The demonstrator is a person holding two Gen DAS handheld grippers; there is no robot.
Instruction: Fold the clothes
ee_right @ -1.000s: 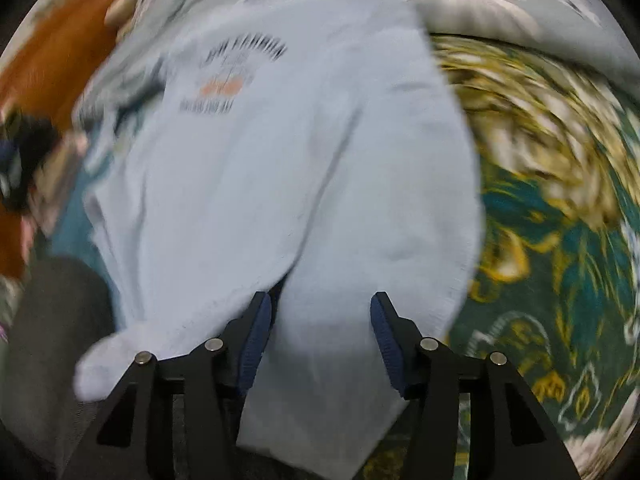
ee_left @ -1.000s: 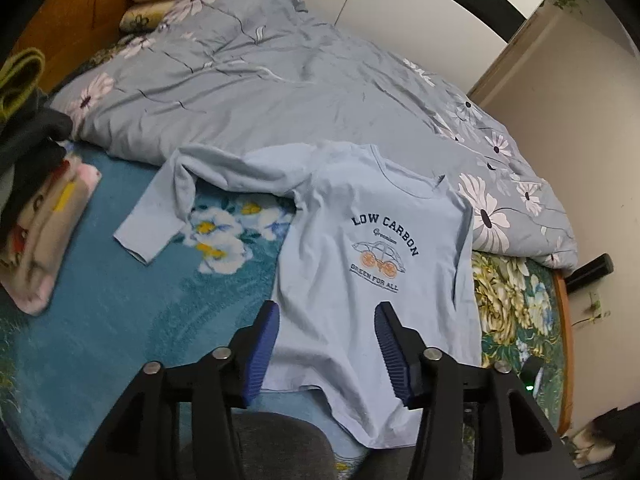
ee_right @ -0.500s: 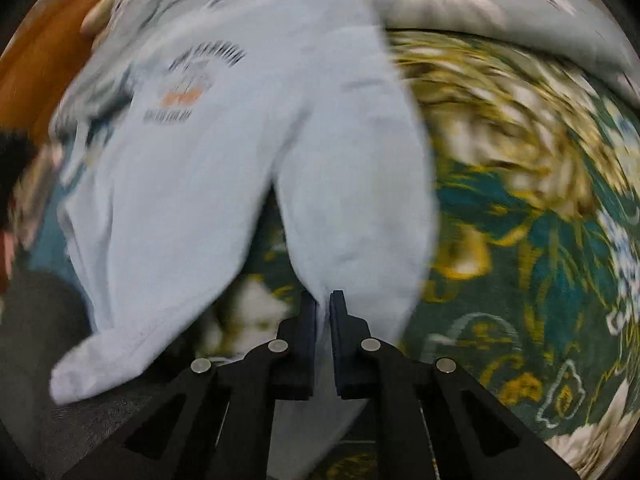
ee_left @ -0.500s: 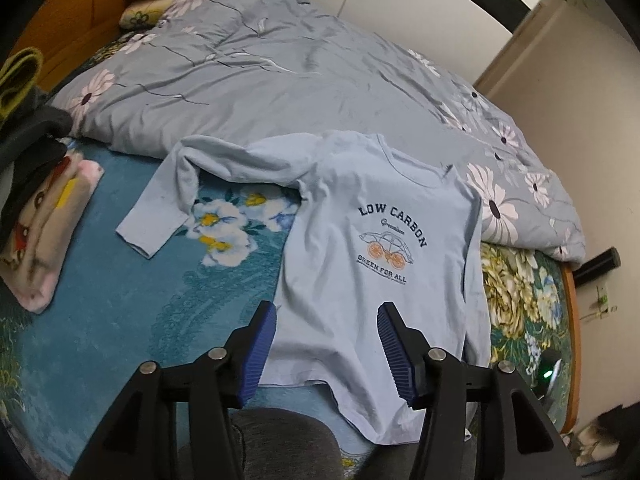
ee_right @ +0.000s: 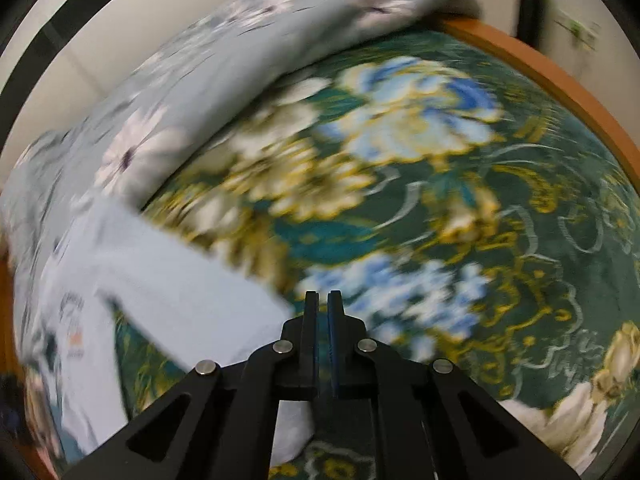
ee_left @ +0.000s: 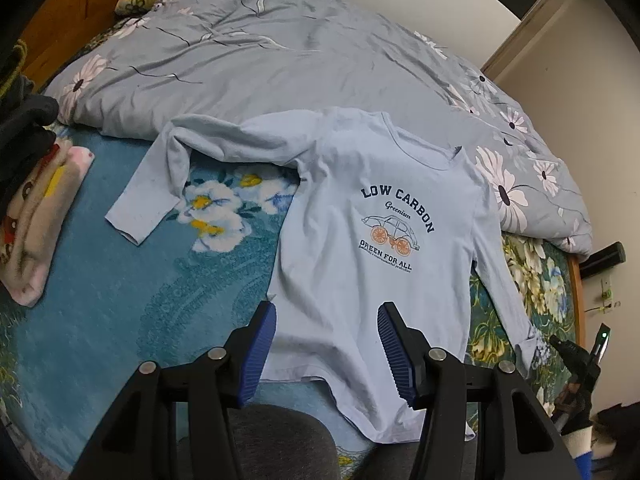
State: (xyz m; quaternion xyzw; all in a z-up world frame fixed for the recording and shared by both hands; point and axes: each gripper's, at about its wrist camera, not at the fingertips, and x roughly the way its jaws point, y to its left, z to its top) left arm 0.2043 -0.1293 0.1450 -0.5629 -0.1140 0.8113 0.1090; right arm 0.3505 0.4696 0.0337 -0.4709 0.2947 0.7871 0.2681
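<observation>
A light blue long-sleeved shirt printed "LOW CARBON" lies face up on the bed. Its left sleeve is bent and rests on the teal blanket. My left gripper is open and empty, held above the shirt's lower hem. My right gripper is shut on the cuff of the shirt's right sleeve; the sleeve stretches from the jaws back to the shirt body. The same gripper shows in the left wrist view at the far right, at the sleeve's end. The right wrist view is motion-blurred.
A grey floral duvet is heaped behind the shirt. A teal and green floral blanket covers the bed. Folded clothes are piled at the left. The wooden bed frame runs along the right.
My right gripper closed on the right sleeve cuff and pulled it out to the right, straightening the sleeve. The left gripper stayed open and rose slightly.
</observation>
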